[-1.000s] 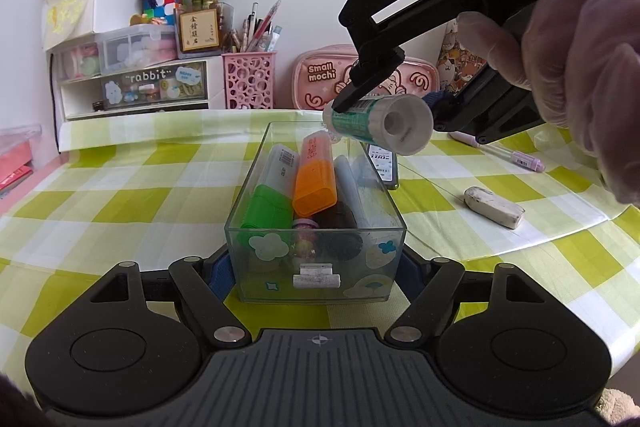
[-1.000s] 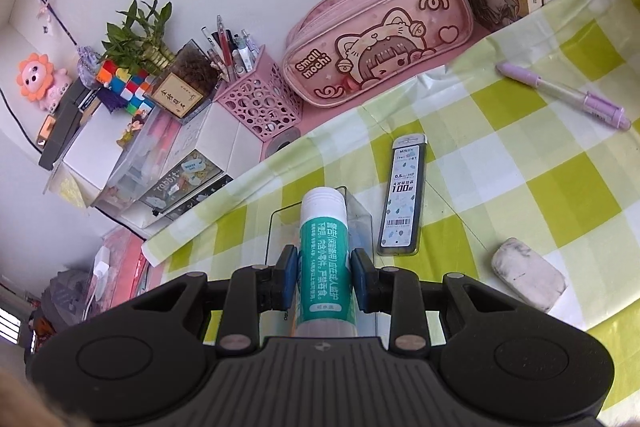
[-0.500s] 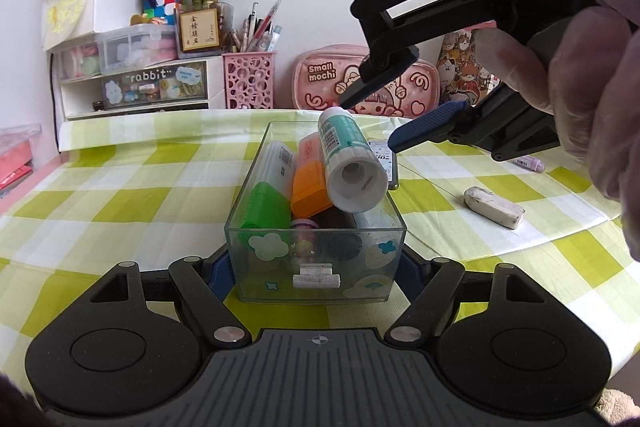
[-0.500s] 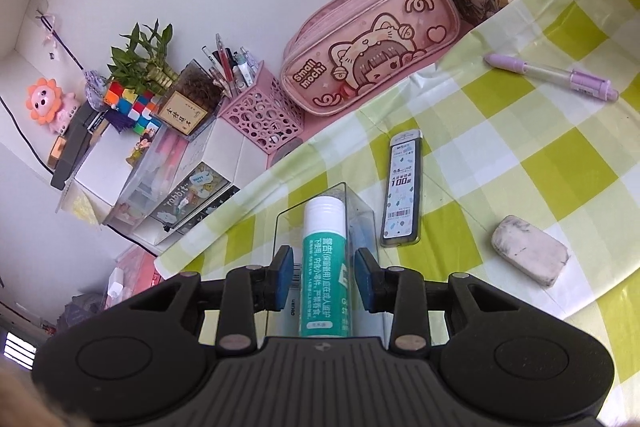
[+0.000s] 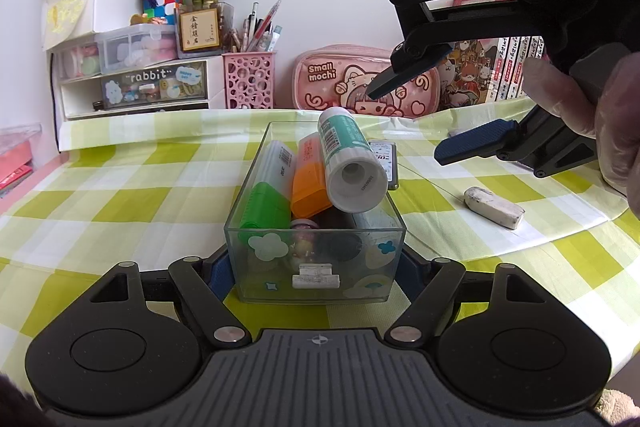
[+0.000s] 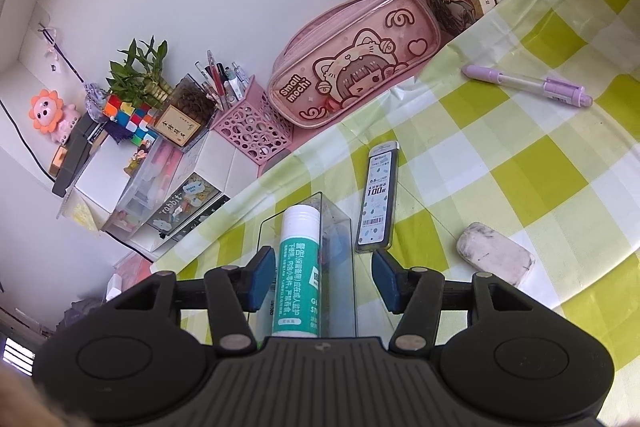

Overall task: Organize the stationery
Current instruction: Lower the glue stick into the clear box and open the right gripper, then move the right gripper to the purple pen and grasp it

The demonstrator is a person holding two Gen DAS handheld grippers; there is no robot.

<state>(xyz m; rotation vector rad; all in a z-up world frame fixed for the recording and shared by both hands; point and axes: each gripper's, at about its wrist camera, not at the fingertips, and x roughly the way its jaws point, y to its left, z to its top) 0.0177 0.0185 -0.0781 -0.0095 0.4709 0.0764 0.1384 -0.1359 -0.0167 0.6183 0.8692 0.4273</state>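
The right gripper (image 6: 324, 281) hangs over the clear box (image 5: 316, 267) with its jaws opening; the blue pads stand clear of the glue stick (image 6: 299, 271), which lies between them but is no longer pressed. The stick rests on the pile in the box, its long axis running away from the right claw, cap end far and flat base near, one end propped on the orange highlighter (image 5: 310, 183) and the box's far rim. The left gripper (image 5: 316, 269) has the near end of the box between its pads, narrow and apparently gripping the walls to steady it.

Outward from the right claw, the lead-refill case (image 6: 378, 199) lies just beyond the right-hand pad, long axis roughly parallel to the stick; the eraser (image 6: 496, 253) sits further right, and the purple pen (image 6: 528, 85) well apart, far right. All three lie on the right claw's side, so it is the likelier hand to fetch them.

The left wrist view shows the box's contents, including the green highlighter (image 5: 266, 205), and the right claw from outside, above and to the right of the box. The right wrist view alone shows the pen.
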